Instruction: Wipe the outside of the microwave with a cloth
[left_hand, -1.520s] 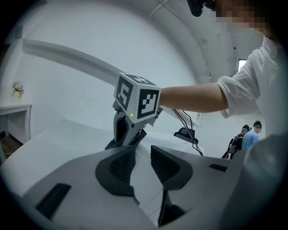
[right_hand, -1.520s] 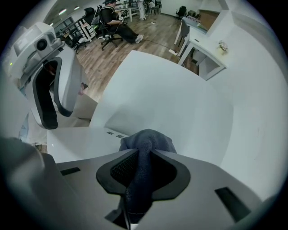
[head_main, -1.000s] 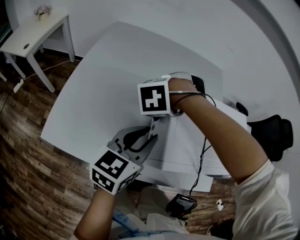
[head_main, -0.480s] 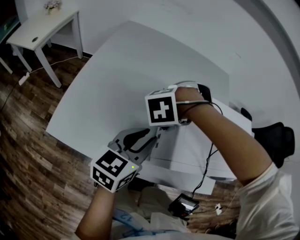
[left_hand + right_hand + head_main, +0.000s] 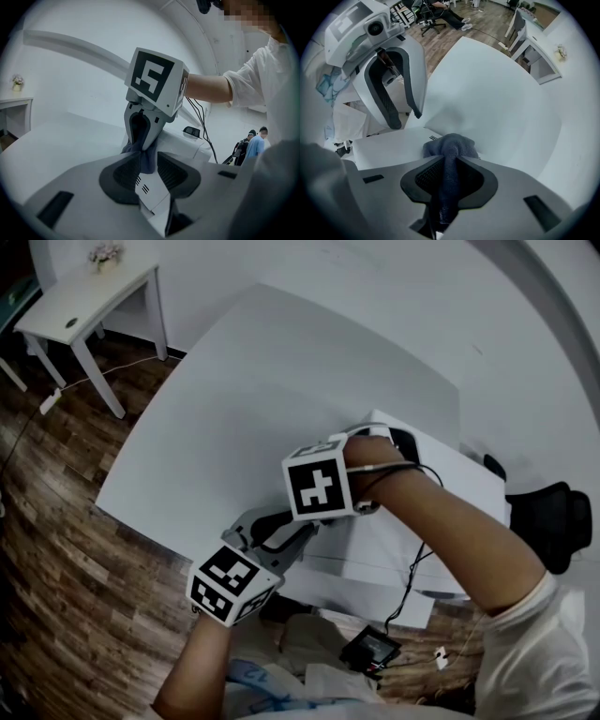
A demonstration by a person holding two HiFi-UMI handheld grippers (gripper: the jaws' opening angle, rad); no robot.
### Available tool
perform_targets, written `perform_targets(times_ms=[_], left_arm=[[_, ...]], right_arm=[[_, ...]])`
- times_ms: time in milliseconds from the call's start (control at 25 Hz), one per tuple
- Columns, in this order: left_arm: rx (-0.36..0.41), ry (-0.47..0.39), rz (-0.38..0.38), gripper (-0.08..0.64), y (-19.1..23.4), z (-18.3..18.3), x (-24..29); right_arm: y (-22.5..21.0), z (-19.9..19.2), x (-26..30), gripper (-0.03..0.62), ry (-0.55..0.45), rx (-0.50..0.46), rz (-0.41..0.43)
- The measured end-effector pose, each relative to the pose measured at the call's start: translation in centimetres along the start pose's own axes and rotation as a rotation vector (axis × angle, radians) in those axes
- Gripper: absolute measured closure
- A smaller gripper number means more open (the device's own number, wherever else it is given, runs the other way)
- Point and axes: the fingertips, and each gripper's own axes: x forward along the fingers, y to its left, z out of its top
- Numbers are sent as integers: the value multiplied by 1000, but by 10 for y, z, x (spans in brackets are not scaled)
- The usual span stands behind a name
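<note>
The white microwave (image 5: 441, 484) sits at the near right edge of a white table (image 5: 244, 390). My right gripper (image 5: 325, 519) points steeply down onto its top near the front left corner, shut on a dark blue cloth (image 5: 450, 145) that bunches out past the jaws onto the microwave's top (image 5: 379, 150). My left gripper (image 5: 302, 529) reaches in level from the lower left. Its jaws stand apart just beside the right gripper (image 5: 140, 140), and the microwave's vented corner (image 5: 152, 194) shows low between them. The cloth (image 5: 146, 159) shows through that gap.
A small white side table (image 5: 75, 306) with a flower pot stands at the far left on the wood floor. A black office chair (image 5: 553, 521) is right of the microwave. A cable runs down to a black device (image 5: 370, 650) on the floor. People (image 5: 255, 143) stand far behind.
My right gripper has slid with the cloth across the microwave's top toward its near left corner and rolled a little. My left gripper has sunk slightly and kept its jaws as they were.
</note>
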Motion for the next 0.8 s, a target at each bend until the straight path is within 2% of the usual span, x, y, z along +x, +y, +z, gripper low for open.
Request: perform_targets(times_ms=[160, 560, 800], left_arm=[[-7, 8, 0, 460, 1, -5, -4], [-21, 15, 3, 457, 3, -12, -10], [-13, 18, -1, 456, 1, -14, -13]], right_arm=[[17, -1, 0, 499, 10, 26, 56], [48, 13, -2, 499, -5, -9, 121], [76, 25, -9, 499, -47, -19, 224]])
